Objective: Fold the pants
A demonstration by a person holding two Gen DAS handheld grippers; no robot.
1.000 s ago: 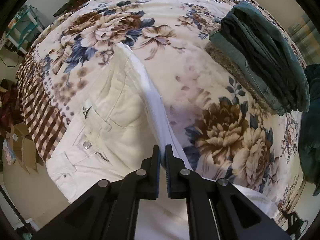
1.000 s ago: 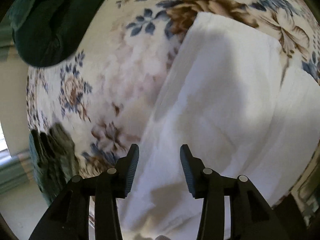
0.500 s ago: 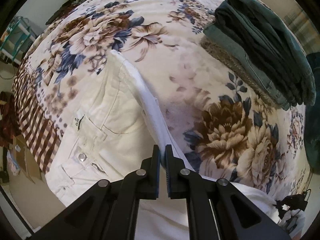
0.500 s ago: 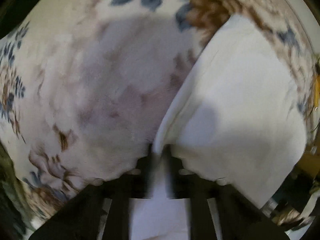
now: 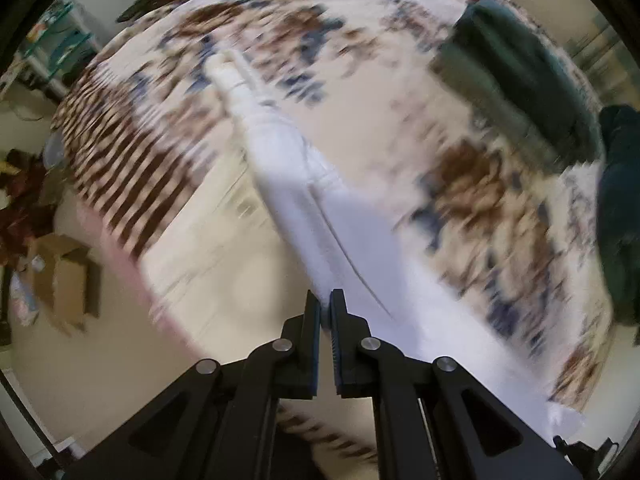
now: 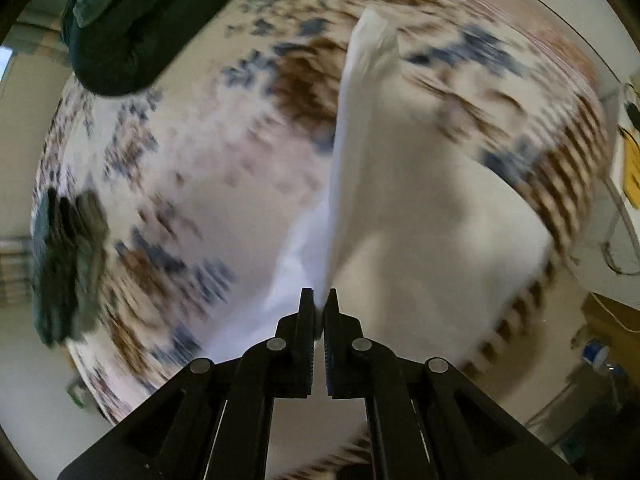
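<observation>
Now both the left tool (image 5: 326, 307) and right tool (image 6: 319, 305) pinch the white pants (image 5: 288, 184), lifted since earlier.

motion blur smears the floral bedspread (image 5: 480, 184) in both my views. the pants (image 5: 304, 200) lose their seams, the dark clothes pile (image 5: 516, 76) is streaked, and the cloth edge vanishes between my tongs.
</observation>
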